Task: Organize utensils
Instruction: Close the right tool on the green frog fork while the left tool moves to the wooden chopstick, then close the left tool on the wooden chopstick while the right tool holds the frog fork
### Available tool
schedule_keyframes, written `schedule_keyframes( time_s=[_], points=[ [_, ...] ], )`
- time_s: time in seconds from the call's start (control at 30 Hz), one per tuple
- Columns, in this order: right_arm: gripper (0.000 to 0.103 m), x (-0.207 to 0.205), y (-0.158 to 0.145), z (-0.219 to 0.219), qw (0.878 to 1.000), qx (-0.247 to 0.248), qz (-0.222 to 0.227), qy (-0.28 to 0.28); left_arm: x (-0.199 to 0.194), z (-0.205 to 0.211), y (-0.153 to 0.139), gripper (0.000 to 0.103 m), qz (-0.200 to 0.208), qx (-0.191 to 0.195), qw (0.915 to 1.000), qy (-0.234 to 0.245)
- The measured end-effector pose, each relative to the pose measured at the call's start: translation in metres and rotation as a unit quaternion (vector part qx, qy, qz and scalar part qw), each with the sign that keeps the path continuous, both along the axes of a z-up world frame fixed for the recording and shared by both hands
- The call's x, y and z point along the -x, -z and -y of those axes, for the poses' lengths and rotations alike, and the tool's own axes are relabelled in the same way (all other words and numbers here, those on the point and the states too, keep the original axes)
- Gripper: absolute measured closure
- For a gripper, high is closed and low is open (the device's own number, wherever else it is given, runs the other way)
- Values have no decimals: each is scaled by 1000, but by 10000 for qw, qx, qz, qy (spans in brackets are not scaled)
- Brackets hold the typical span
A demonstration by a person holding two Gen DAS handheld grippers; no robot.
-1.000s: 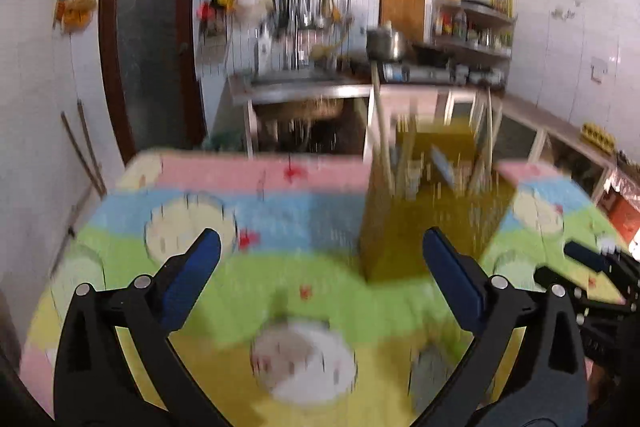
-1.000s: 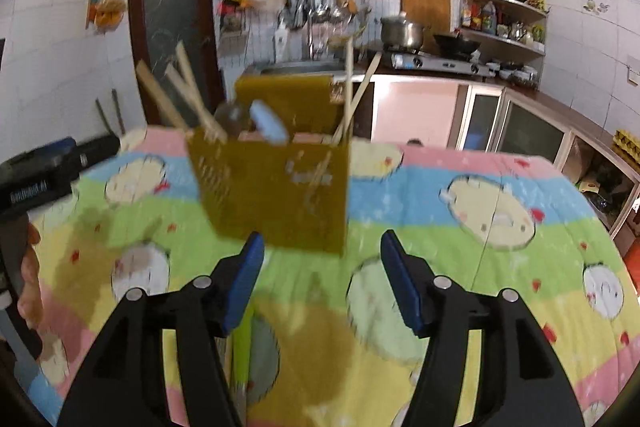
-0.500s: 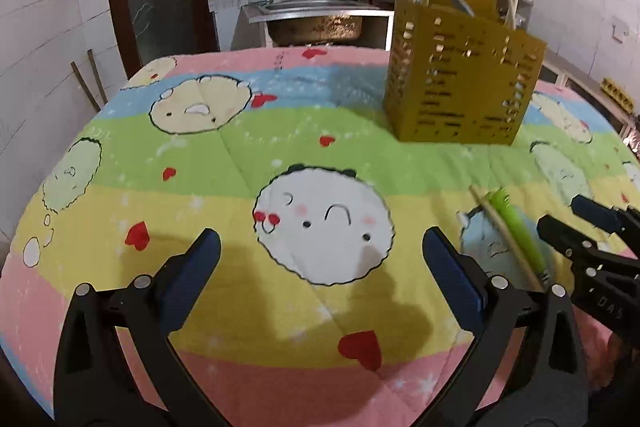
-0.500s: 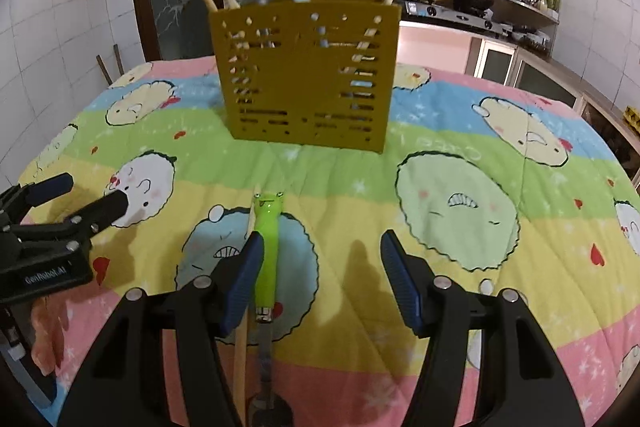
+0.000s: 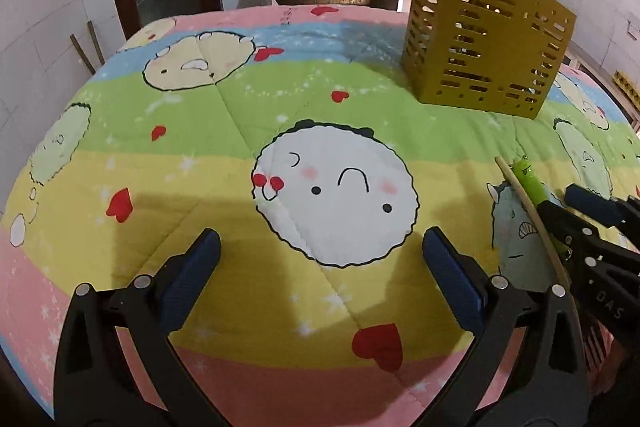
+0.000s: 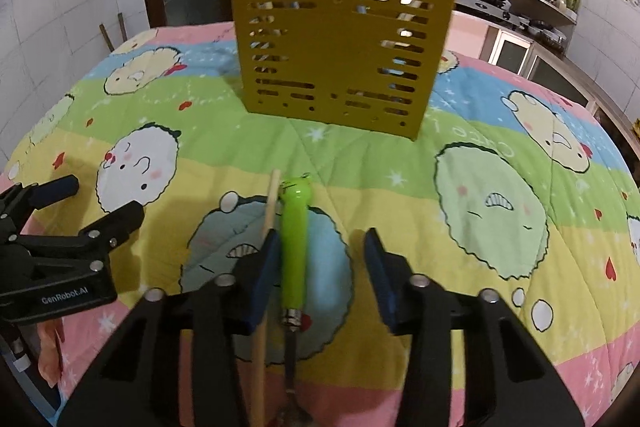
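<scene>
A: Where are the utensils that are not yet put away?

B: Two lie on the near part of the cartoon cloth (image 6: 500, 155): a green-handled utensil (image 6: 294, 247) and a wooden chopstick (image 6: 269, 215) just at its left, almost parallel, both pointing toward the far side. The yellow slotted holder (image 6: 340, 39) stands upright farther away, and some chopsticks and other pieces already stick out of its top.

A: And the right gripper (image 6: 320, 275)?

B: Its fingers are apart, one on each side of the green handle. The left pad (image 6: 262, 279) is between the chopstick and the handle, so I judge the person wants only the green one. The jaws have not closed on it.

A: Why does the left gripper (image 5: 320, 271) stay away?

B: It hovers over the white round face on the cloth, fingers wide apart, holding nothing. I think it waits, because the pick needs only one hand.

A: What does each camera give that the other does not?

B: The right wrist view shows the metal neck of the green utensil and how the handle sits between the pads; its working end is blurred at the bottom edge. The left wrist view shows the right gripper from the side, low over the two pieces, and also the corner and the side wall of the holder.
</scene>
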State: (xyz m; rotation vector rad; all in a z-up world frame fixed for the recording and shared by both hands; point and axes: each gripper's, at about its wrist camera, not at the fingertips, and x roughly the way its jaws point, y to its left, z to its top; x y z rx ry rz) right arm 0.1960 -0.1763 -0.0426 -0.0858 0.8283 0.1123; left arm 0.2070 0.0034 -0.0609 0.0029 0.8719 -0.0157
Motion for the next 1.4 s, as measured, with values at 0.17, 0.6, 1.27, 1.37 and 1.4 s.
schedule_keyframes(
  time_s=[0.17,0.6,1.27,1.37,1.4],
  points=[
    [80,-14,2,-9,9997,157,-183,-5,-1,0,2,5,-72,-25,10000,-33],
    [88,11,-5,67,9973,-386,-227,588,-6,39,-8,5,-252,473,9985,125],
    [88,22,4,100,9940,-578,-197,907,-26,120,-6,54,-472,238,9972,527],
    [88,21,4,101,9939,-587,-193,918,-29,123,-7,74,-502,273,9963,638],
    [88,21,4,101,9938,-591,-195,919,-30,124,-8,79,-516,271,9960,679]
  ],
)
